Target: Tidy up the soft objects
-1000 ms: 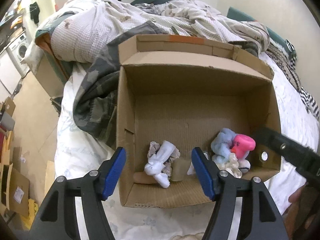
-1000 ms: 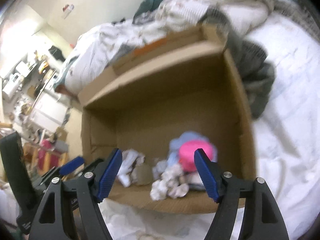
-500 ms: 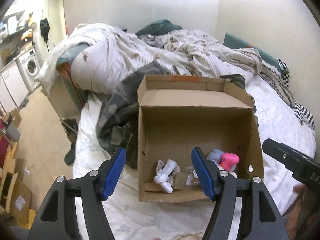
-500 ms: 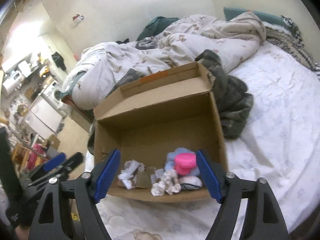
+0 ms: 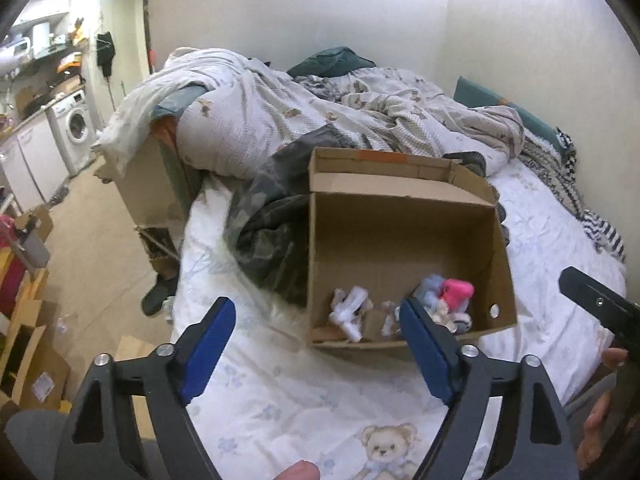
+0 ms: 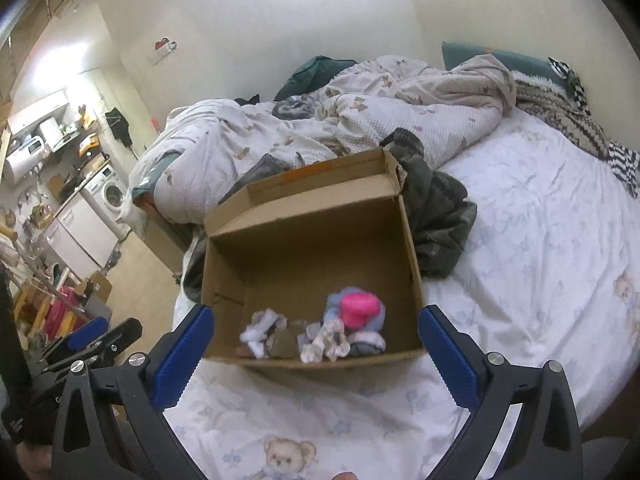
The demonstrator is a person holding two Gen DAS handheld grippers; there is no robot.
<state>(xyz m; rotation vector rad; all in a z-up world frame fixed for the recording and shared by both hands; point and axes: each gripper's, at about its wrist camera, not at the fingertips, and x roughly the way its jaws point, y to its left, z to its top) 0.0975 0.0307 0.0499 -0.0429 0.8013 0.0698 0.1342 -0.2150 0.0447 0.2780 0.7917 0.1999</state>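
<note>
Holding both grippers, left gripper and right gripper, wide open and empty, you face the box. Its pink toy, frame centre, looks light and squashy; pinch its middle.

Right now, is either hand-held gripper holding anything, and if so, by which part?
Nothing is held. The left hand-held gripper and right hand-held gripper are both open and empty; the soft items lie inside the cardboard box.

Bed with white floral teddy-print sheet carries open cardboard box mid-mattress, dark camo garment bunched against the box's far corners, rumpled bear-print duvet heaped behind, striped knit blanket along far right edge.
</note>
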